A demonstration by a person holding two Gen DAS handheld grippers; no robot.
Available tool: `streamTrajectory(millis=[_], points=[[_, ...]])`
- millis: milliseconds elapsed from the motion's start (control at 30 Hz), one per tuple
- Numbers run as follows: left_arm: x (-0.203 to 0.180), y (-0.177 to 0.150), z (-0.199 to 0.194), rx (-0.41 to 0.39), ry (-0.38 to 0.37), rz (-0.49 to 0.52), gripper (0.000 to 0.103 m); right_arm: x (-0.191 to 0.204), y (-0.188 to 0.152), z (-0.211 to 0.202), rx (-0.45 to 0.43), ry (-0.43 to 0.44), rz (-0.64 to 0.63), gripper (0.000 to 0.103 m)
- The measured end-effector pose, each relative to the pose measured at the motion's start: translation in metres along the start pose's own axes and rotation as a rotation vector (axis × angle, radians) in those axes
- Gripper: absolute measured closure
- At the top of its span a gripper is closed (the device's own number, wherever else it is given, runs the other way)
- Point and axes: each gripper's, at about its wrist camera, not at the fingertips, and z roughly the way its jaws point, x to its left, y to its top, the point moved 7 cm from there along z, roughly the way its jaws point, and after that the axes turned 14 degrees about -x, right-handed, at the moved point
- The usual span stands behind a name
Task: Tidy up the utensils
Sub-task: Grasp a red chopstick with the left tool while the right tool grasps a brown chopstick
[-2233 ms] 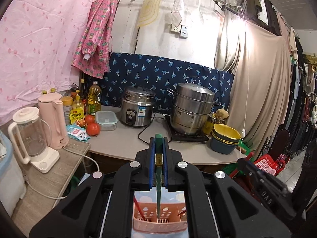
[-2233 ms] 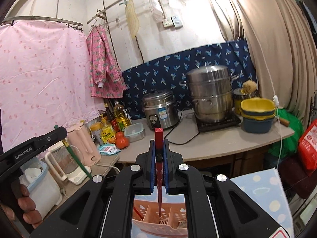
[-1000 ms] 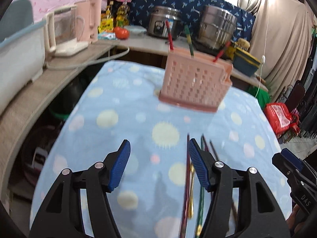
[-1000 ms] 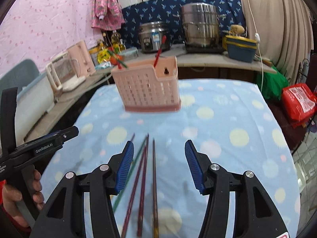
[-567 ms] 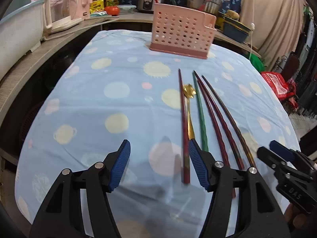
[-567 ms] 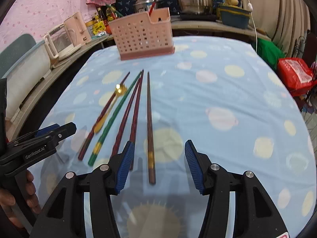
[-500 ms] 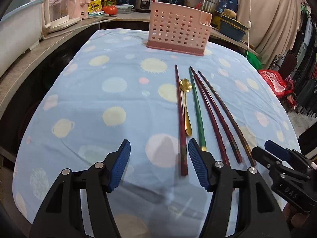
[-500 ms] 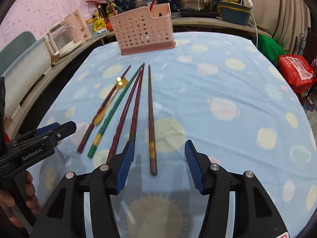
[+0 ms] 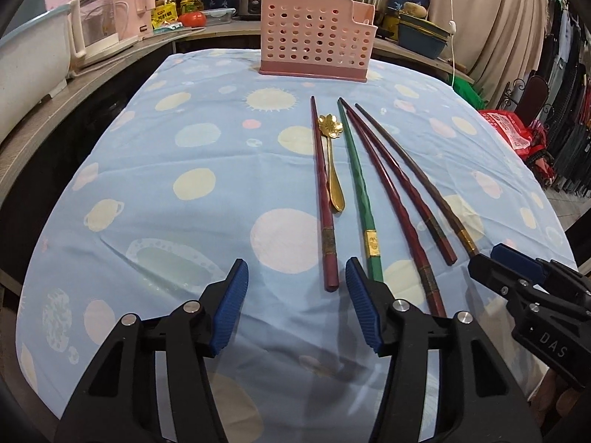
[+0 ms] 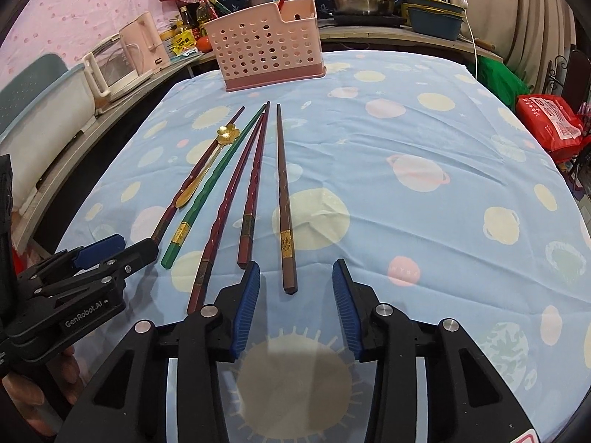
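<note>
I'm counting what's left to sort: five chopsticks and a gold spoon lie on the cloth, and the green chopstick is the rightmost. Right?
Not quite. The green chopstick is not rightmost; it lies second from the left, just right of the gold spoon. The brown chopstick is rightmost. Both wrist views show it.

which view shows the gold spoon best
The left wrist view: the gold spoon lies near mid-frame, its flower-shaped bowl and whole handle clear between two chopsticks. The right wrist view shows it further off to the side and slanted, its handle tight against the dark red chopstick.
</note>
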Motion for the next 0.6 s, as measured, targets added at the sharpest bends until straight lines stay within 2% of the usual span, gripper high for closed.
streamTrajectory(millis=[133,367,600], points=[[0.001,0.002,0.004,-0.009,0.012,0.006,0.053,0.001,0.0,0.001,-0.001,0.0,-0.002,0.065],[-0.001,0.004,0.01,-0.021,0.02,0.037,0.062,0.002,0.002,0.006,-0.003,-0.002,-0.013,0.077],[-0.001,0.009,0.017,-0.02,0.019,0.033,0.07,0.005,0.005,0.013,-0.006,-0.003,-0.028,0.083]])
